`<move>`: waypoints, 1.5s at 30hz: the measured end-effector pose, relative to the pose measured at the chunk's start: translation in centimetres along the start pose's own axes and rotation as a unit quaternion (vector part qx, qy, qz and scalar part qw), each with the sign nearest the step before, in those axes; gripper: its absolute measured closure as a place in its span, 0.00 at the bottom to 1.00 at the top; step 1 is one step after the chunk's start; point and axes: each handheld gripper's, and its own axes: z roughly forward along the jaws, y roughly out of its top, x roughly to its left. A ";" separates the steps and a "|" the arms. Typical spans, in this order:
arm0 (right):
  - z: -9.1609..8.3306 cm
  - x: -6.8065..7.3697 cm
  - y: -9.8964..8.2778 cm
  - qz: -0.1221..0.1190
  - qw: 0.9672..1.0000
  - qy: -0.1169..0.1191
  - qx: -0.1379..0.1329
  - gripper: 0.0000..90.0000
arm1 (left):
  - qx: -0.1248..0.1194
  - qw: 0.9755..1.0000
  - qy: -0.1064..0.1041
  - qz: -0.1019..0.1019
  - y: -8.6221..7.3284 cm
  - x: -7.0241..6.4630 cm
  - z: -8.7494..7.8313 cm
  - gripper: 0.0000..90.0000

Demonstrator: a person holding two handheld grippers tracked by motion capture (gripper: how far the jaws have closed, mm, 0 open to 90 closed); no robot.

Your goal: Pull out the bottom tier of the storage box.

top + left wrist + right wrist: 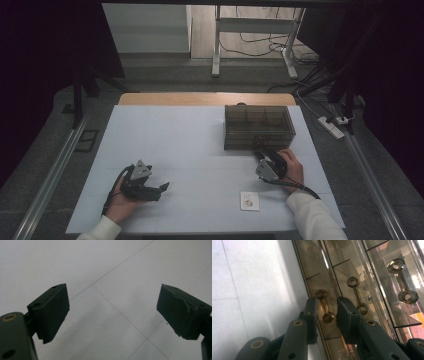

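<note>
With the smoky transparent plastic drawer box (259,127) as landmark, the right gripper (325,307) brackets its lowest drawer's amber dumbbell-shaped handle (325,307), jaws not visibly pinching; clamp squarely before pulling straight, while the left gripper (112,312), well away, gapes empty.

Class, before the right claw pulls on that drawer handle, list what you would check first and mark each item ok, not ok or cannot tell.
1. Right claw straddles the nearest drawer handle: ok.
2. Pads pressing on that handle: not ok, gaps show on both sides.
3. Neighbouring handle outside the jaws: ok.
4. Left claw open, nothing between its jaws: ok.
5. Drawer box braced against sliding: not ok, left claw sits far from it.
6. Small card away from the drawer's path: cannot tell.
</note>
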 end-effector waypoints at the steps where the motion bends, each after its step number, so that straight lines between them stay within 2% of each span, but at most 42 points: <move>1: 0.0 0.0 0.0 0.000 1.000 0.000 -0.001 0.78 | 0.000 1.000 0.000 0.000 0.0 0.0 0.0 0.13; 39: 0.1 0.0 -0.2 -0.029 1.000 -0.002 -0.003 0.84 | 0.001 1.000 0.003 0.000 0.0 0.0 0.0 0.13; 45: 0.1 0.0 -0.2 -0.026 1.000 -0.002 -0.006 0.84 | 0.001 1.000 0.003 0.000 0.0 0.0 0.0 0.13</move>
